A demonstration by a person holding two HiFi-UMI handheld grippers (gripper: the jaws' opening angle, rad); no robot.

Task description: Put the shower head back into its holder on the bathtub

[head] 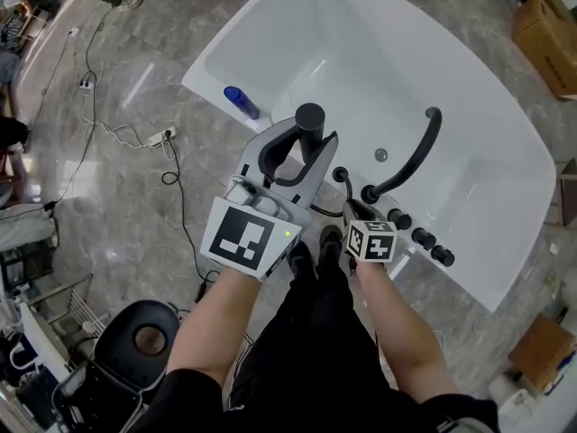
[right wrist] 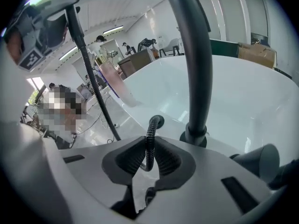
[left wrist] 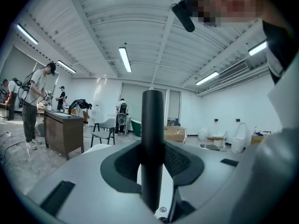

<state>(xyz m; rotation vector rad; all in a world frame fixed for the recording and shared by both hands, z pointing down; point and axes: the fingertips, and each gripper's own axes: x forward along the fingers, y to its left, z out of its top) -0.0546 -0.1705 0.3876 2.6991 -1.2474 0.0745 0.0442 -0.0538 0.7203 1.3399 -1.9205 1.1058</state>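
the tub basin point(head: 361, 66) lies open, while the arched spout point(head: 421, 152) and knobs point(head: 422, 238) crowd its near rim.

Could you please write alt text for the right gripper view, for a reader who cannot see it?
The right gripper is closed on the black ribbed shower hose, which runs to a fitting on the rim of the white bathtub. A black curved spout rises just beyond, over the tub's basin.

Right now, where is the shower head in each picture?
Head view: shower head at centre, in the left gripper.
Left gripper view: shower head upright at centre, between the jaws.
Right gripper view: shower head, a thin dark rod, upper left.
Shared landmark: the left gripper holding it.
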